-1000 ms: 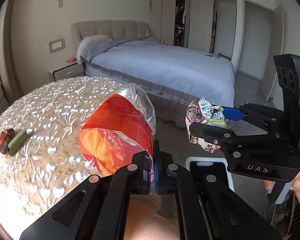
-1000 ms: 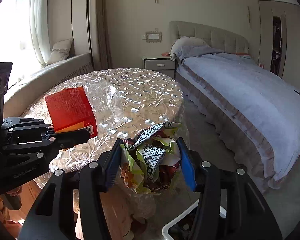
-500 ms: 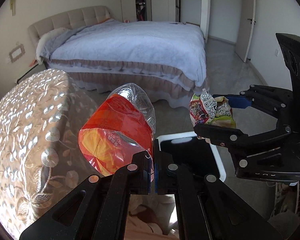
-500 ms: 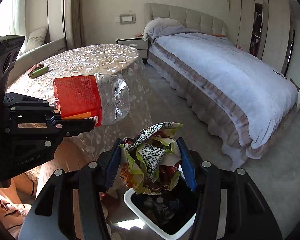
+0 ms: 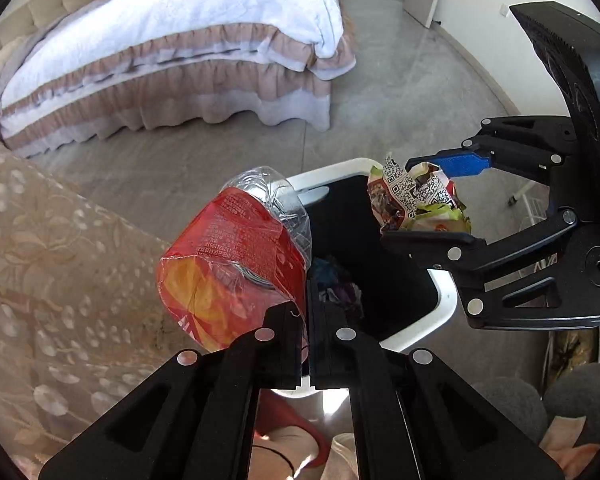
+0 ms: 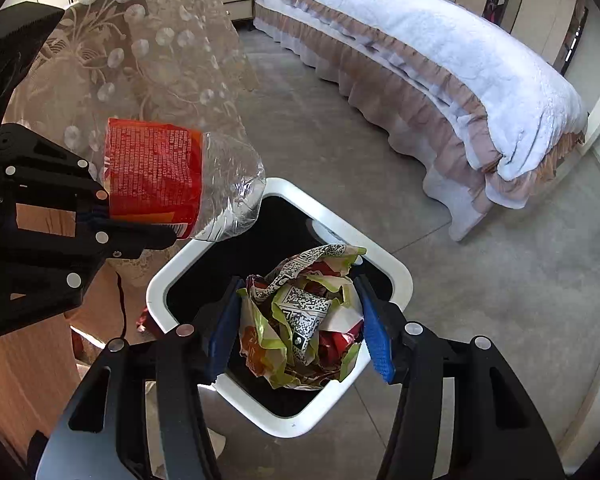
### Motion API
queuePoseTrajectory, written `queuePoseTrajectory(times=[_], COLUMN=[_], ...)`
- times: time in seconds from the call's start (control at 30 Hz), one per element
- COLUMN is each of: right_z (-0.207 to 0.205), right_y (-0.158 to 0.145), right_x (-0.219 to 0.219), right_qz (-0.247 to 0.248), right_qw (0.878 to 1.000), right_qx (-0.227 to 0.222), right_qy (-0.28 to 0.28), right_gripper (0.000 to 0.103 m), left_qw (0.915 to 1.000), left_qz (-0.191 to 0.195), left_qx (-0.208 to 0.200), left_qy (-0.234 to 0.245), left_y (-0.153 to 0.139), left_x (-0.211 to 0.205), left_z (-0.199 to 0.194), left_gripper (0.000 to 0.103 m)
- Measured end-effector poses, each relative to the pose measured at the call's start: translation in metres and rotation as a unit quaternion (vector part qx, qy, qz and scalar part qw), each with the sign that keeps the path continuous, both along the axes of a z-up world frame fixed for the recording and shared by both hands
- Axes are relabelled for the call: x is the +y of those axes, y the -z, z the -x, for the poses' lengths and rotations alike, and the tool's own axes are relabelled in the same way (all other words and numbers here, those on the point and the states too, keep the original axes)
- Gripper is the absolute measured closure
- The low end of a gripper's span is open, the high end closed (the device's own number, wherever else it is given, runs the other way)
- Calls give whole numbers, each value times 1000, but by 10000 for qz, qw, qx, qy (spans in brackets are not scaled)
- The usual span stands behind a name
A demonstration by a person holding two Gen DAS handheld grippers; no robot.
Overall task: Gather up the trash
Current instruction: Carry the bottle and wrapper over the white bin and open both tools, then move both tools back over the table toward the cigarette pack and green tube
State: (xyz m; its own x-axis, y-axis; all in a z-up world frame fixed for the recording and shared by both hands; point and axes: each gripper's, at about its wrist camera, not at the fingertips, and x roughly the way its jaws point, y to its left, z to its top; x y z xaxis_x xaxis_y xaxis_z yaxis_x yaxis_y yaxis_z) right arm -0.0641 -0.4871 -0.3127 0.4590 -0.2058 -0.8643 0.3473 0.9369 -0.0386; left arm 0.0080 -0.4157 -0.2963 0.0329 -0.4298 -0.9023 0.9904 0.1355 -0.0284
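Observation:
My left gripper (image 5: pixel 307 312) is shut on a crushed clear plastic bottle with a red-orange label (image 5: pixel 236 256), held at the near-left rim of a white-rimmed trash bin (image 5: pixel 446 300). The bottle (image 6: pixel 168 180) also shows in the right wrist view, held by the left gripper (image 6: pixel 112 216). My right gripper (image 6: pixel 298 328) is shut on a crumpled snack wrapper (image 6: pixel 304 316) with QR codes, held over the bin's black-lined opening (image 6: pixel 284 196). In the left wrist view the wrapper (image 5: pixel 416 204) hangs above the bin in the right gripper (image 5: pixel 428 200).
A round table with a floral lace cloth (image 5: pixel 60 264) stands left of the bin. A bed with a light blue cover (image 6: pixel 440 52) lies beyond, across grey floor (image 6: pixel 480 272). Some trash lies in the bin (image 5: pixel 336 284).
Both grippers have swung from above the table down toward the floor. The bin now lies directly under the wrapper and beside the bottle. Both grips are unchanged.

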Motion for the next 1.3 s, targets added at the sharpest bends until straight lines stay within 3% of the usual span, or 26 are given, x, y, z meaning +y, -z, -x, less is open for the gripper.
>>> queuePoseTrajectory(times=[0.1,0.13,0.17,0.2,0.23,0.3,0.37,0.6,0.83,1.03,1.3], right_z=[5,6,8,9,12,15,17,15,7,-9,-72], right_y=[16,20,24,25,27,33,34,14,-38,-102,-168], right_x=[-5,-7,-9,-8,-7,-8,-7,-6,9,38,90], right_qz=[-93,-138,-169,-157,-86,93,84,218,454,638,400], right_qw=[9999,9997,9995,9995,9993,9987,9986,9996,9977,9875,9605], right_qx=[119,178,246,268,324,490,510,186,-461,-1334,-2314], right_qy=[11,-10,-35,-86,-174,-131,-94,-68,-193,-555,-1493], right_gripper=[40,35,15,5,5,5,5,5,5,5,5], left_qw=[9998,9996,9991,9991,9992,9989,9988,9995,9940,9785,9439], left_qz=[-150,-192,-269,-339,-304,-230,-104,190,846,1506,1961], left_qx=[94,209,336,102,-29,327,392,-53,-396,-773,-1331], left_qy=[-23,-30,-55,-224,-267,-254,-286,-260,-572,-1181,-2298], left_y=[13,17,21,24,25,24,18,-5,-67,-134,-197], left_x=[-7,-9,-10,-10,-9,-6,-4,-1,30,84,177], left_z=[0,-2,-3,-6,-7,-12,-12,-5,-7,-27,-80], left_gripper=[98,81,32,19,4,5,5,5,5,5,5])
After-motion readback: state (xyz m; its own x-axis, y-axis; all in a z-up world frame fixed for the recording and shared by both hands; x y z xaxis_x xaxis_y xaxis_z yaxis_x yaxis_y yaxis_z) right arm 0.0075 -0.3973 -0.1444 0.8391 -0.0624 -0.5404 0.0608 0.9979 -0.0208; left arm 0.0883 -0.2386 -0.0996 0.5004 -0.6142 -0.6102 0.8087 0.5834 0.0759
